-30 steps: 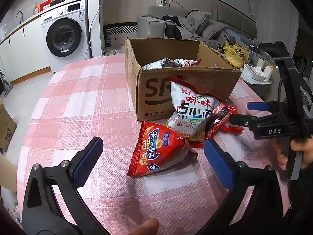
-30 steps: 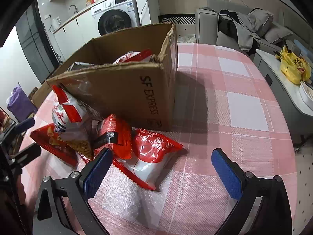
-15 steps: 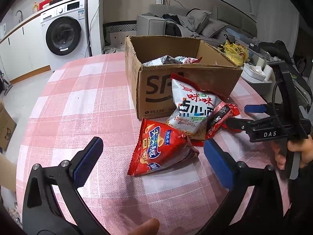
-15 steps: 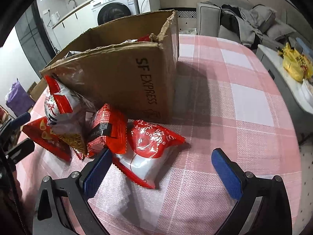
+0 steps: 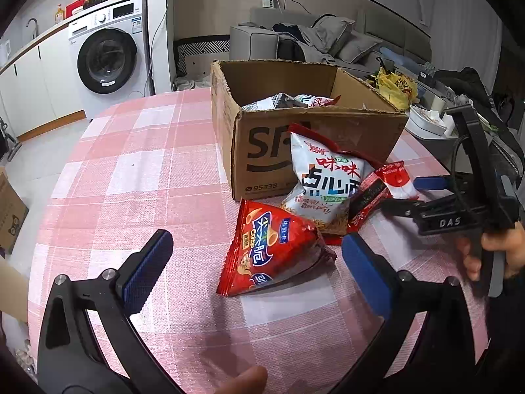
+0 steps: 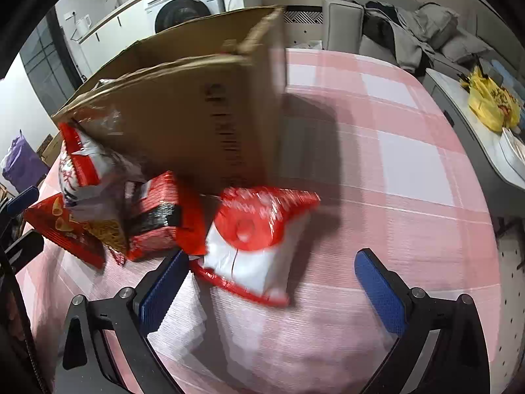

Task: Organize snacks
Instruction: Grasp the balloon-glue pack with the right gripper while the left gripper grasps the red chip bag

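An open cardboard box (image 5: 315, 144) stands on the pink checked table (image 5: 137, 177) with some snack bags inside. A white chip bag (image 5: 326, 180) leans on its front. A red triangular bag (image 5: 272, 249) lies just ahead of my open left gripper (image 5: 256, 272). A red-and-black packet (image 5: 369, 198) and a red-and-white bag (image 6: 259, 243) lie by the box's corner. My open right gripper (image 6: 272, 282) is low over the red-and-white bag, which lies between its jaws, untouched. It also shows in the left wrist view (image 5: 416, 193).
A washing machine (image 5: 108, 55) and white cabinets stand at the back left. A grey sofa (image 5: 328, 42) with clothes is behind the box. A side counter (image 6: 485, 138) with a yellow bag (image 6: 492, 105) runs along the table's right.
My right gripper has moved forward and down, so the red-and-white bag now lies between its jaws. My left gripper has barely moved.
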### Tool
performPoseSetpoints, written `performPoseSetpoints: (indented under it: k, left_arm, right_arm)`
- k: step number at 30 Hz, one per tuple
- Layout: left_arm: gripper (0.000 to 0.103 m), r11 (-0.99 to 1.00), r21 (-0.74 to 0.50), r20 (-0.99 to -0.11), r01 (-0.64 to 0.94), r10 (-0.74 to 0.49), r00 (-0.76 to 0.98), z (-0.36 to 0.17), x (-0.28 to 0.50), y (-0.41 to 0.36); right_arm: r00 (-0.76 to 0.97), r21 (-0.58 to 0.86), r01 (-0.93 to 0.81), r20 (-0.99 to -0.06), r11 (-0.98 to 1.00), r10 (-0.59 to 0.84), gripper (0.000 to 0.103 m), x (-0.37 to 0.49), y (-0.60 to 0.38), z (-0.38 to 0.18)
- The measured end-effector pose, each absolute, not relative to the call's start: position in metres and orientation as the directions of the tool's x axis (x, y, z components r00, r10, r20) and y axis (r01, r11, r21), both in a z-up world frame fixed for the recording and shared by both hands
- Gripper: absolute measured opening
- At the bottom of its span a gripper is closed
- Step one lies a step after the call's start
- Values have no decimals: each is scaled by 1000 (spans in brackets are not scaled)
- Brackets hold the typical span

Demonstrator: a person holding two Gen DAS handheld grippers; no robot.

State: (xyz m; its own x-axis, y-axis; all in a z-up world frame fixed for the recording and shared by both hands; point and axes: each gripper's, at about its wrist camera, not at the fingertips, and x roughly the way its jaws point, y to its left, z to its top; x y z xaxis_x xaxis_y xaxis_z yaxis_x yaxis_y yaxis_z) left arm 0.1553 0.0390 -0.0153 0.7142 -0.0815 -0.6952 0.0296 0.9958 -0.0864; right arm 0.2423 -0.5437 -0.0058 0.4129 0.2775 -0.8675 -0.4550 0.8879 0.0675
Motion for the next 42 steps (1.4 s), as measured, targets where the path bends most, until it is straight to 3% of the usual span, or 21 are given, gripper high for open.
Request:
performPoseSetpoints:
  k: [13, 19, 24, 26, 35, 37, 40, 42]
  left_arm:
    - [102, 992, -128, -702, -9, -84, 707, -21, 160, 49]
    - [102, 988, -156, -712, -9, -106, 694, -28, 164, 48]
    - [102, 983, -178, -723, -53, -95, 685, -35, 168, 51]
    - [103, 979, -194, -726, -60, -102, 680, -37, 168, 54]
    - [102, 975, -221, -741, -31, -147, 655, -48, 175, 49]
    - [97, 970, -242, -739, -33, -162, 653, -51, 177, 50]
    - [79, 945, -325, -726, -15, -239, 645, -56, 180, 55]
    - [74, 935, -354, -720, -13, -263, 642, -58, 181, 58]
  right_arm:
    - [470, 79, -388, -840, 918, 271, 102, 250, -562, 2]
    - [470, 123, -371, -830, 920, 300, 80, 257, -568, -1]
    - [460, 136, -404, -825, 905, 329, 52, 254, -565, 1]
    - [464, 138, -418, -817, 898, 341, 46, 251, -564, 3]
    - [508, 129, -451, -776, 883, 373, 46, 236, -563, 24]
    - [509, 130, -456, -773, 881, 378, 46, 235, -563, 26]
    - [510, 132, -460, -770, 878, 383, 46, 233, -564, 28]
    - [512, 132, -461, -768, 878, 384, 46, 232, -564, 29]
